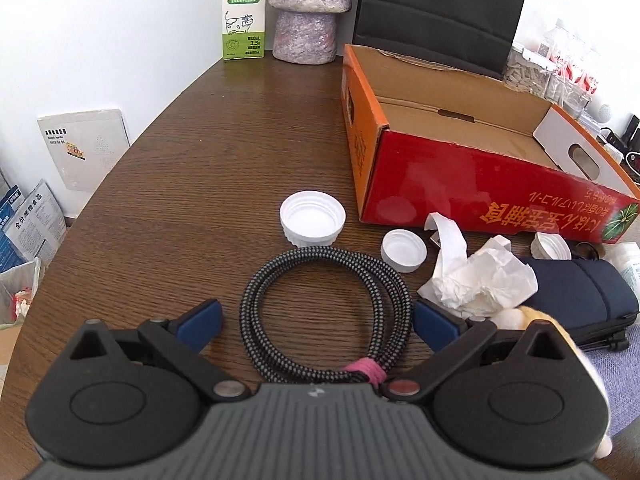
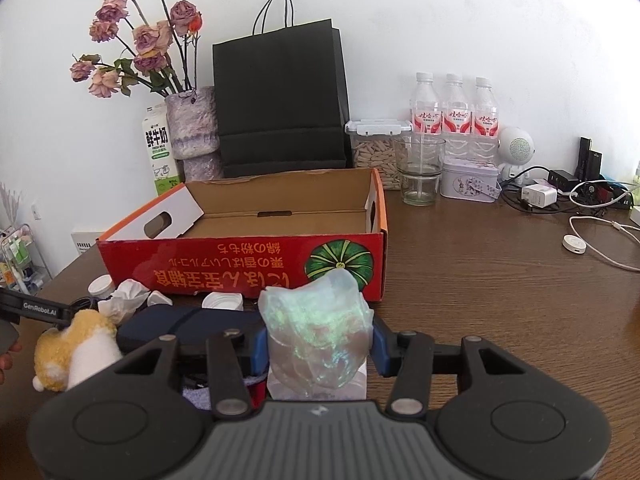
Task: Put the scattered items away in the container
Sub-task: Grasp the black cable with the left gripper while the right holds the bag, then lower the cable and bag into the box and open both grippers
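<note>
A coiled black-and-grey braided cable [image 1: 256, 300] with a pink tie lies on the wooden table. My left gripper [image 1: 318, 322] stands open just above it, one blue pad on each side of the coil. Beyond are a large white cap [image 1: 312, 218], a smaller cap [image 1: 403, 250], crumpled tissue [image 1: 480, 280], a navy pouch [image 1: 580, 296] and a yellow plush toy [image 1: 532, 314]. The red cardboard box [image 1: 460, 200] sits open and empty at the right. In the right wrist view my right gripper [image 2: 318, 344] is shut on a shimmering translucent bag [image 2: 316, 320], in front of the box [image 2: 240, 260].
A milk carton [image 1: 243, 12] and a purple vase [image 1: 308, 20] stand at the back, with a black paper bag [image 2: 280, 100] behind the box. Water bottles [image 2: 456, 112], a glass [image 2: 420, 172], a tin [image 2: 470, 184] and chargers with cables [image 2: 580, 196] fill the back right. The table edge curves at the left.
</note>
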The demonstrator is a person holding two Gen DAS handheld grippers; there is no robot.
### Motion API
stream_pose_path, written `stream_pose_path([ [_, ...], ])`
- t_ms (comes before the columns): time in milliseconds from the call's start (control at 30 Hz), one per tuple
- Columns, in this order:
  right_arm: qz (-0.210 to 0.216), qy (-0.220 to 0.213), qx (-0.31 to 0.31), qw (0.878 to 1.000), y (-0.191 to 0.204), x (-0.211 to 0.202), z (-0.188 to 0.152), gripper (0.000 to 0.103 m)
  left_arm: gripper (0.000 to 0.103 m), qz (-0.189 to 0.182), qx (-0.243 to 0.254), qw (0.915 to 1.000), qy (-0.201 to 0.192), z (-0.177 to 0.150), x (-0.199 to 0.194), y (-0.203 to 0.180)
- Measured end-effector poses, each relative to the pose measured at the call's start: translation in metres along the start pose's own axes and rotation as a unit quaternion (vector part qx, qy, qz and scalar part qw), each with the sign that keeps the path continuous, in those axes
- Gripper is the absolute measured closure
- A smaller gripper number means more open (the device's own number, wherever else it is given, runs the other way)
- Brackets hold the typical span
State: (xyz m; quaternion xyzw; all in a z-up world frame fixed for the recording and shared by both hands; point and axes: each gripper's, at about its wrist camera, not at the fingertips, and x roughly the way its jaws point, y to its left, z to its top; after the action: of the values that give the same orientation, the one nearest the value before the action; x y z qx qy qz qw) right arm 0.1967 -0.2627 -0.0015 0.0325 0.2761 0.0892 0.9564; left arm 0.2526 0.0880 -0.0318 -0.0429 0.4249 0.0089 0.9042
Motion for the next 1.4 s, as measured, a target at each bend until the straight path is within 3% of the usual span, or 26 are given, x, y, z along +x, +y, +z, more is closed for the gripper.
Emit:
stream_pose_path([
  [433, 0.0, 0.001, 0.001, 1.0, -0.003, -0.003, -0.001, 0.055, 0.0, 0.026, 0.023, 0.9993, 0.015, 0.0, 0.002, 0.001],
  [500, 0.0, 0.0, 0.002, 1.0, -0.003, -0.005, -0.001, 0.055, 0.004, 0.029, 0.023, 0.9992, 0.013, 0.0, 0.001, 0.002],
  [533, 0.0, -0.001, 0.002, 1.0, -0.003, -0.006, -0.001, 0.055, 0.011, 0.031, 0.024, 0.9992, 0.009, -0.001, 0.0, 0.002],
  [767, 0.0, -0.006, 0.003, 1.0, -0.004, -0.017, -0.002, 0.055, 0.012, 0.02, -0.011, 0.9997, -0.003, -0.006, -0.011, 0.016],
  [1067, 0.009, -0.018, -0.004, 1.0, 0.002, -0.026, 0.003, 0.055, 0.013, 0.01, -0.027, 0.996, -0.085, -0.005, -0.055, 0.014],
  [1400, 0.028, -0.061, -0.02, 0.998, 0.019, -0.023, 0.038, 0.055, 0.014, -0.039, -0.046, 0.9775, -0.202, 0.025, -0.111, -0.009],
])
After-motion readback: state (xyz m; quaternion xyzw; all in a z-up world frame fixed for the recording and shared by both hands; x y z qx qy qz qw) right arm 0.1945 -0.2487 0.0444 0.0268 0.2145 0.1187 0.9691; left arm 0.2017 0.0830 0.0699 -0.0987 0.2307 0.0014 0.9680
